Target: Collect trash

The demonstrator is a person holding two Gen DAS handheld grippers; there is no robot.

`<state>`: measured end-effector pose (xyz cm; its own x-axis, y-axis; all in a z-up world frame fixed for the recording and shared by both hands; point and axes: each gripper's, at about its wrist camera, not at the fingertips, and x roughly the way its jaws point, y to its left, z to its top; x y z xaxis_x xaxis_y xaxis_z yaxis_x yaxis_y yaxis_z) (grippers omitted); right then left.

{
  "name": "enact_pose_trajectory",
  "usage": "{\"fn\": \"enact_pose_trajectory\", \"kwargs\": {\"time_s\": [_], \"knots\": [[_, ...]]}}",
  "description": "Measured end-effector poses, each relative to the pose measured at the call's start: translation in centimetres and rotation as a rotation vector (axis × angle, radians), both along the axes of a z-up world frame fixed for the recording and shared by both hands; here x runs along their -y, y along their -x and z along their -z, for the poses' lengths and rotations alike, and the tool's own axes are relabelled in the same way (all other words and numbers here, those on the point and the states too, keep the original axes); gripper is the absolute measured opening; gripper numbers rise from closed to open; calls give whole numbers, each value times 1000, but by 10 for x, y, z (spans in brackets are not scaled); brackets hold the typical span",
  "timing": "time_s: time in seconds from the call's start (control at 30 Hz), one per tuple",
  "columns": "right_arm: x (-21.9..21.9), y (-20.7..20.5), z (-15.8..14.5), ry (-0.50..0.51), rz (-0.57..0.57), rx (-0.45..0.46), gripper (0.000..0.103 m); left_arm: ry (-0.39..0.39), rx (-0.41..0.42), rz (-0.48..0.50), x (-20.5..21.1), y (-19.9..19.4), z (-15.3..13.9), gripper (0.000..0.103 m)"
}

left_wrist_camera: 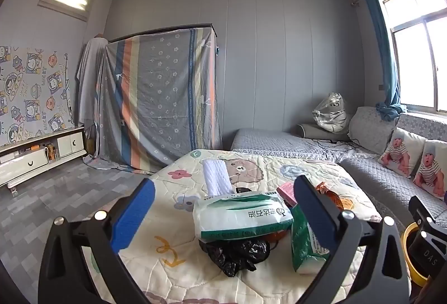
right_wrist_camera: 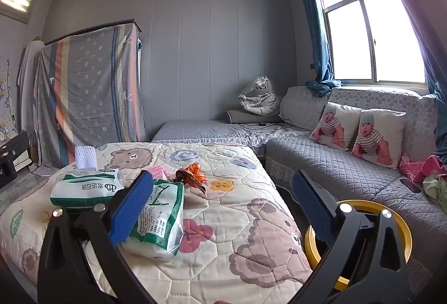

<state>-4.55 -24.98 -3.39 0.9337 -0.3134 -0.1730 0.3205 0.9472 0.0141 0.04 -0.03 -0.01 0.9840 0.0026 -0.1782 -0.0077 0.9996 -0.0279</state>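
Trash lies on a quilt-covered table (left_wrist_camera: 173, 220): two white-and-green tissue packs (left_wrist_camera: 240, 216) (right_wrist_camera: 159, 220), a crumpled black plastic bag (left_wrist_camera: 237, 251), a pink packet (left_wrist_camera: 287, 190), an orange wrapper (right_wrist_camera: 192, 175) and a white foam net (left_wrist_camera: 216, 175). My left gripper (left_wrist_camera: 223, 209) is open, its blue pads wide on either side of the packs and black bag, touching nothing. My right gripper (right_wrist_camera: 223, 206) is open too, the left pad just in front of the nearer pack (right_wrist_camera: 159, 220). A yellow-rimmed bin (right_wrist_camera: 391, 223) stands on the floor to the table's right, behind the right finger.
A grey sofa (right_wrist_camera: 335, 164) with two baby-print cushions (right_wrist_camera: 360, 128) runs along the right under the window. A cloth-draped wardrobe (left_wrist_camera: 159, 102) stands at the back, a low white cabinet (left_wrist_camera: 36, 158) at the left. Tiled floor (left_wrist_camera: 56, 197) lies left of the table.
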Motion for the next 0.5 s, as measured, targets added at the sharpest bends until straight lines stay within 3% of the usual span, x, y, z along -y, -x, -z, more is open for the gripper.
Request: {"fn": "enact_pose_trajectory", "kwargs": {"time_s": [0.5], "knots": [[-1,-2,0,-5,-5,-8,95,12,-8,-1,-2,0,6,96]]}}
